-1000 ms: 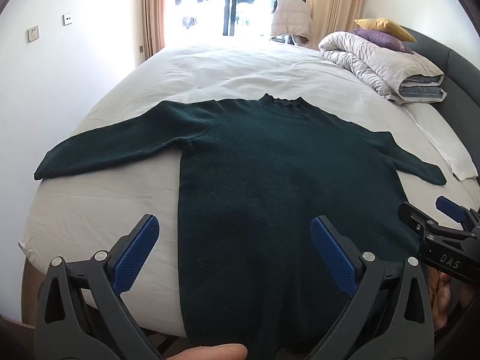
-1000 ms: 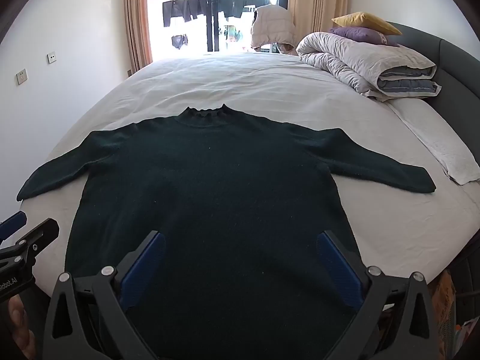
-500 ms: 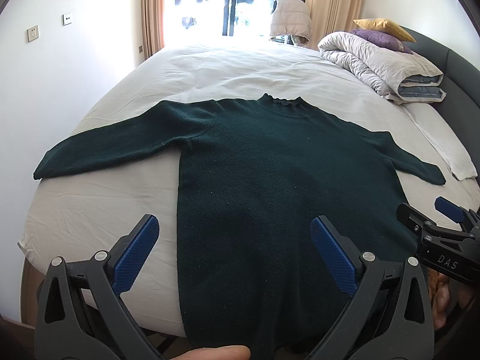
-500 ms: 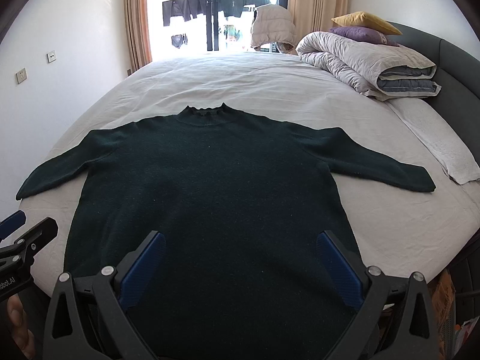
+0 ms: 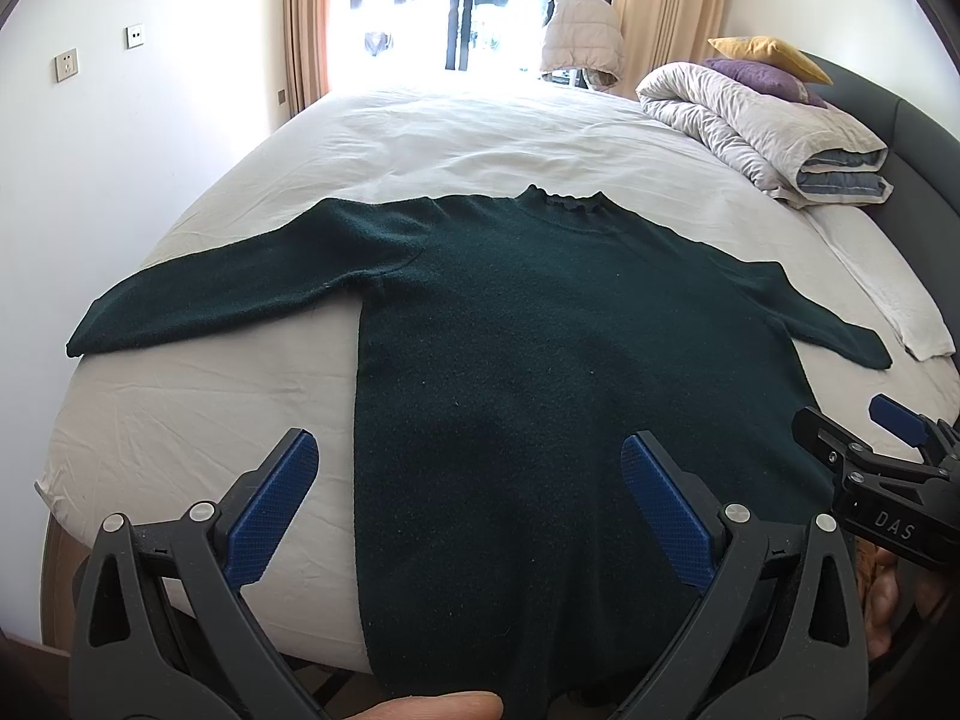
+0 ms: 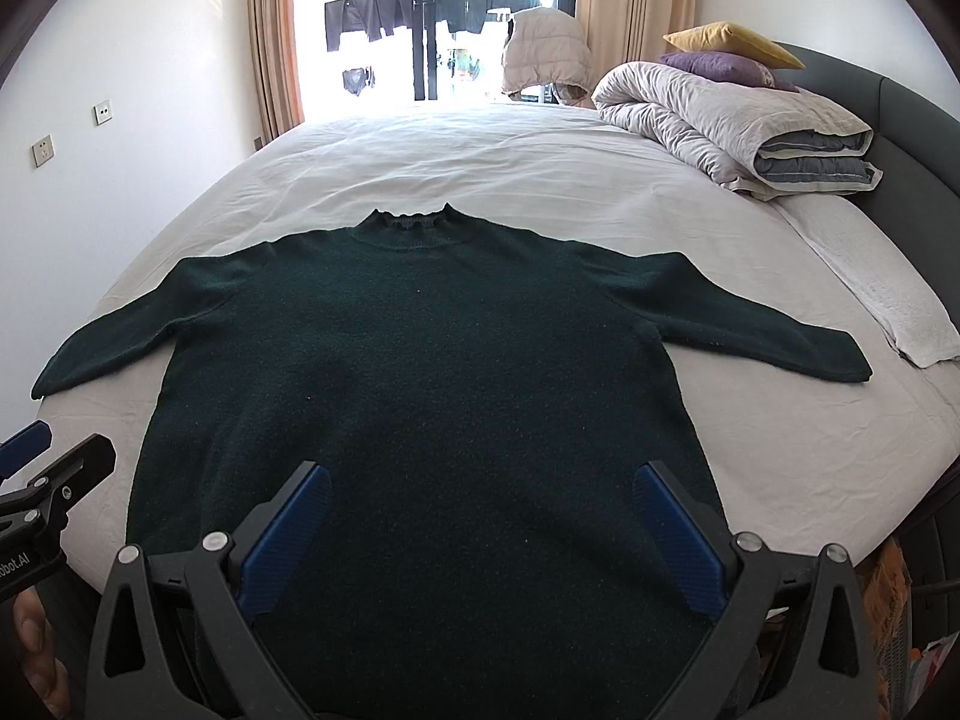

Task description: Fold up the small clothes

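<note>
A dark green sweater lies flat, front up, on the white sheet of the bed. Both sleeves are spread outward; the collar points toward the window and the hem hangs over the near edge of the mattress.

Left gripper — jaws spread wide, blue pads facing each other, nothing held between them. It hovers above the near edge of the bed. In the left wrist view, one pad sits over bare sheet just beside the sweater's side edge, the other over the sweater body. No contact with the fabric is visible.

Right gripper — jaws likewise spread wide and holding nothing. In the right wrist view both pads are seen over the lower body of the sweater, near the hem. Whether they touch the cloth cannot be told.

Each gripper appears at the margin of the other's camera: the right one at the right edge of the left wrist view, the left one at the left edge of the right wrist view.

Surroundings: a rolled duvet lies at the far right of the bed, with a purple pillow and a yellow pillow stacked on it. A folded white towel lies along the right edge of the mattress, just beyond the sweater's sleeve cuff.
</note>
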Action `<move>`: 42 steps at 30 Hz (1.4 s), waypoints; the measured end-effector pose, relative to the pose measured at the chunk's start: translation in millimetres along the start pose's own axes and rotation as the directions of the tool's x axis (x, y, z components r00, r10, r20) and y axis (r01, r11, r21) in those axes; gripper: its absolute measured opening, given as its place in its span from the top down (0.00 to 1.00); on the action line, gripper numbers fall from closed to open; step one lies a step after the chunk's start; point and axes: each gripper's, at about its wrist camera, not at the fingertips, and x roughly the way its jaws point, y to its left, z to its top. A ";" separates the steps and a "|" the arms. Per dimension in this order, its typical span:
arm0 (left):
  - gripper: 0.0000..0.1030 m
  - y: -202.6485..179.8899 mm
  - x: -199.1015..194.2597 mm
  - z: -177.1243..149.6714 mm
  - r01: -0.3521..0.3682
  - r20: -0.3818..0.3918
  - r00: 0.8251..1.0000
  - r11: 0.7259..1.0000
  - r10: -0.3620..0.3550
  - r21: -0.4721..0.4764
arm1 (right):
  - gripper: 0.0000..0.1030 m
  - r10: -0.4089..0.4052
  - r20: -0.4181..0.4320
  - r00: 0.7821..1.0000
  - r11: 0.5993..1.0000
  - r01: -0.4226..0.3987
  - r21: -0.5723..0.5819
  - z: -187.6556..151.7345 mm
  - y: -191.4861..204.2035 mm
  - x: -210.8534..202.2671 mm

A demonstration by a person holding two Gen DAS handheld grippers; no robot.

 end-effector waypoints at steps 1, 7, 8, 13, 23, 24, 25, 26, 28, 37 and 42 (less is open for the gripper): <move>0.00 0.0 0.0 0.1 0.000 -0.001 1.000 1.000 0.000 0.000 | 0.00 0.000 0.000 1.000 1.000 0.000 0.000 0.0 0.1 0.0; 0.00 0.0 0.3 -0.1 0.000 -0.001 1.000 1.000 0.000 0.000 | 0.00 0.000 0.000 1.000 1.000 0.000 -0.001 -0.5 0.3 0.0; 0.00 0.1 0.3 -0.2 -0.001 -0.002 1.000 1.000 0.001 0.000 | 0.00 0.000 -0.001 1.000 1.000 0.000 -0.001 -0.6 0.2 0.0; 0.00 -2.0 -1.0 -3.9 -0.001 -0.002 1.000 1.000 0.001 0.000 | 0.00 0.000 -0.001 1.000 1.000 0.000 -0.001 -1.5 -0.2 -0.3; 0.00 -2.5 -2.0 -3.9 0.000 -0.005 1.000 1.000 0.000 -0.001 | 0.00 0.000 -0.003 1.000 1.000 0.000 0.000 -2.8 -1.4 0.5; 0.00 -2.5 -1.8 -3.5 0.000 -0.004 1.000 1.000 0.000 -0.001 | 0.00 0.000 -0.003 1.000 1.000 0.000 0.000 -2.7 -1.4 0.5; 0.00 -2.6 -1.9 -3.7 0.000 -0.004 1.000 1.000 0.000 -0.001 | 0.00 0.000 -0.003 1.000 1.000 0.000 0.000 -2.7 -1.4 0.6; 0.00 -2.4 -1.5 -3.2 0.000 -0.004 1.000 1.000 0.000 -0.001 | 0.00 0.000 -0.004 1.000 1.000 0.000 0.000 -2.6 -1.4 0.6; 0.00 -2.5 -1.6 -3.5 0.001 -0.005 1.000 1.000 -0.001 -0.001 | 0.00 0.000 -0.004 1.000 1.000 0.000 0.000 -2.8 -1.4 0.6; 0.00 -2.5 -1.5 -3.2 0.000 -0.006 1.000 1.000 0.000 -0.002 | 0.00 -0.001 -0.005 1.000 1.000 0.001 0.000 -3.3 -1.4 1.0; 0.00 -2.4 -1.2 -2.7 0.000 -0.006 1.000 1.000 0.000 -0.002 | 0.00 -0.001 -0.006 1.000 1.000 0.001 0.000 -3.4 -1.4 1.1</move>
